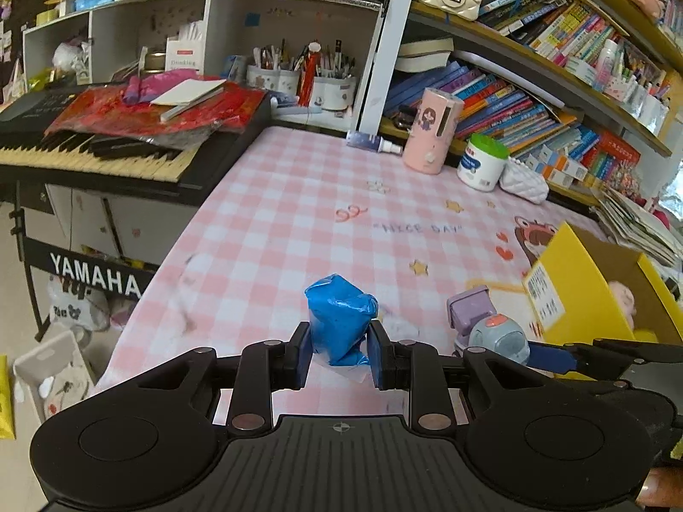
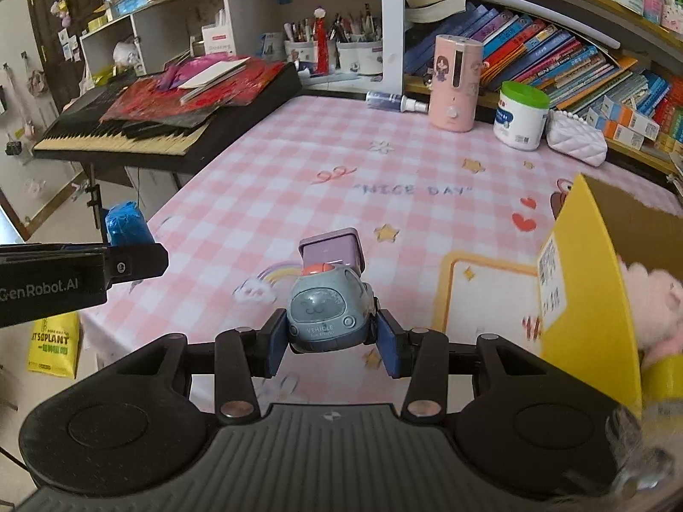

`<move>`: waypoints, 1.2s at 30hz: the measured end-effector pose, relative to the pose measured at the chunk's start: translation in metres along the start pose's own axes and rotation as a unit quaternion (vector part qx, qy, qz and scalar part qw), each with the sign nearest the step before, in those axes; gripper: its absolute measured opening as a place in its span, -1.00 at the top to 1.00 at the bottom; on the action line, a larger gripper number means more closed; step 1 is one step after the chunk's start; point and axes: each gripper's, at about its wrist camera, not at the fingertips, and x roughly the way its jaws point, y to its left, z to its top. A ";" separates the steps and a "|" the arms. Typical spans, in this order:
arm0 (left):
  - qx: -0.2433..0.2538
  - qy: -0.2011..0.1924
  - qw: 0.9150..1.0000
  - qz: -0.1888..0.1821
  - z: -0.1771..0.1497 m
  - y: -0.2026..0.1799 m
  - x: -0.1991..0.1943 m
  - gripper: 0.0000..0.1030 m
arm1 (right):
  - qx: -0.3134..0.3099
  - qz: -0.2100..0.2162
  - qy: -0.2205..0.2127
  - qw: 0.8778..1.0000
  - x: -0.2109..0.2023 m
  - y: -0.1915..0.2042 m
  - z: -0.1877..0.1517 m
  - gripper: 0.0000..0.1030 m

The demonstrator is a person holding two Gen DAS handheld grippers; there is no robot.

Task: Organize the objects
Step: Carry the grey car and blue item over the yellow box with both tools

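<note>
My left gripper (image 1: 338,356) is shut on a crumpled blue packet (image 1: 339,318) and holds it above the pink checked tablecloth (image 1: 277,222). In the right wrist view the same blue packet (image 2: 126,222) shows at the left, past the left gripper's black arm. My right gripper (image 2: 334,343) is shut on a grey-blue toy truck (image 2: 328,311) with a purple box on its back, also lifted off the cloth. The toy truck (image 1: 491,324) appears at the right of the left wrist view. A yellow cardboard box (image 2: 597,281), open at the top, stands just right of the truck, with a pink plush (image 2: 653,307) inside.
At the table's far side stand a pink dispenser (image 2: 454,81), a white jar with a green lid (image 2: 521,115), a white quilted pouch (image 2: 576,136) and a small spray bottle (image 2: 395,100). A keyboard (image 2: 128,136) piled with red papers borders the left edge. Bookshelves rise behind.
</note>
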 end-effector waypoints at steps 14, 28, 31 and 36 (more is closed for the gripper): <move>0.007 0.007 1.000 0.000 -0.057 0.014 -0.065 0.51 | 0.016 0.002 0.009 1.000 -0.054 0.044 -0.069 0.20; 0.051 0.029 0.998 -0.038 -0.086 -0.014 -0.081 0.51 | 0.057 -0.017 0.012 0.998 -0.092 0.042 -0.119 0.20; 0.065 0.037 0.996 -0.056 -0.090 -0.027 -0.077 0.51 | 0.072 -0.031 0.013 0.997 -0.100 0.034 -0.129 0.20; 0.094 0.046 0.990 -0.090 -0.092 -0.054 -0.070 0.51 | 0.102 -0.061 0.013 0.993 -0.113 0.013 -0.142 0.20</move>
